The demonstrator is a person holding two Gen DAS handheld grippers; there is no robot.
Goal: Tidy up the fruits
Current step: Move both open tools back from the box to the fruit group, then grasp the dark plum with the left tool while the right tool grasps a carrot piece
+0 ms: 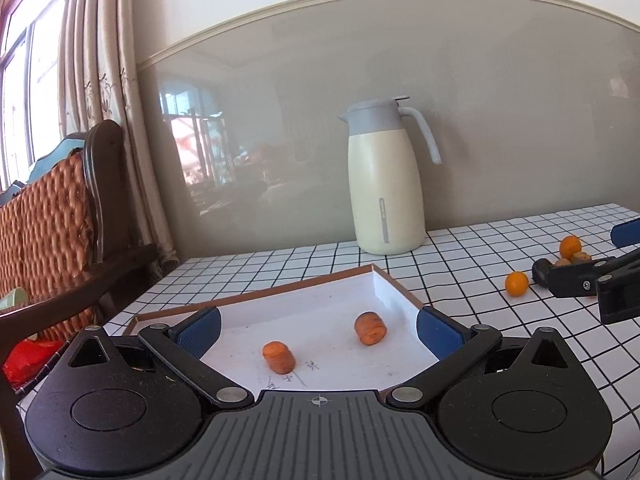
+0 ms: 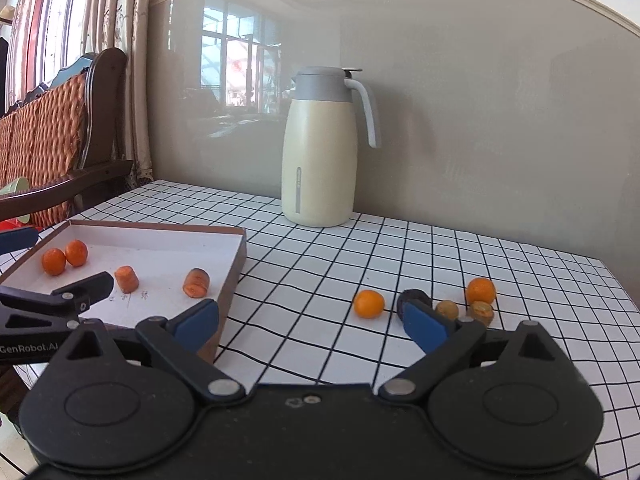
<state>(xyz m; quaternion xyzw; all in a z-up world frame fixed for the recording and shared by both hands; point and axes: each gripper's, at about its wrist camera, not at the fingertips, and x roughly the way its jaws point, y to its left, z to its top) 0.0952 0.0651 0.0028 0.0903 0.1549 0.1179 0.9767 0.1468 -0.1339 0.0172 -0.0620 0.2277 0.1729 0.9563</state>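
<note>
My left gripper (image 1: 319, 332) hangs open over a shallow white tray (image 1: 394, 292) with a brown rim. Nothing is between its blue pads. Below them lie two carrot pieces (image 1: 279, 357) (image 1: 371, 328). In the right wrist view the tray (image 2: 236, 264) also holds two small oranges (image 2: 53, 261) (image 2: 76, 253). My right gripper (image 2: 311, 326) is open and empty, low over the checked tablecloth beside the tray. Ahead of it lie a small orange (image 2: 369, 303), a second orange (image 2: 480, 291), a dark round piece (image 2: 414, 299) and two brownish pieces (image 2: 447, 309) (image 2: 481, 312).
A cream and grey thermos jug (image 2: 320, 152) stands at the back against the wall. A wooden chair with a woven back (image 1: 48, 216) stands off the table's left edge. The table's right edge (image 2: 624, 292) is close behind the loose fruit.
</note>
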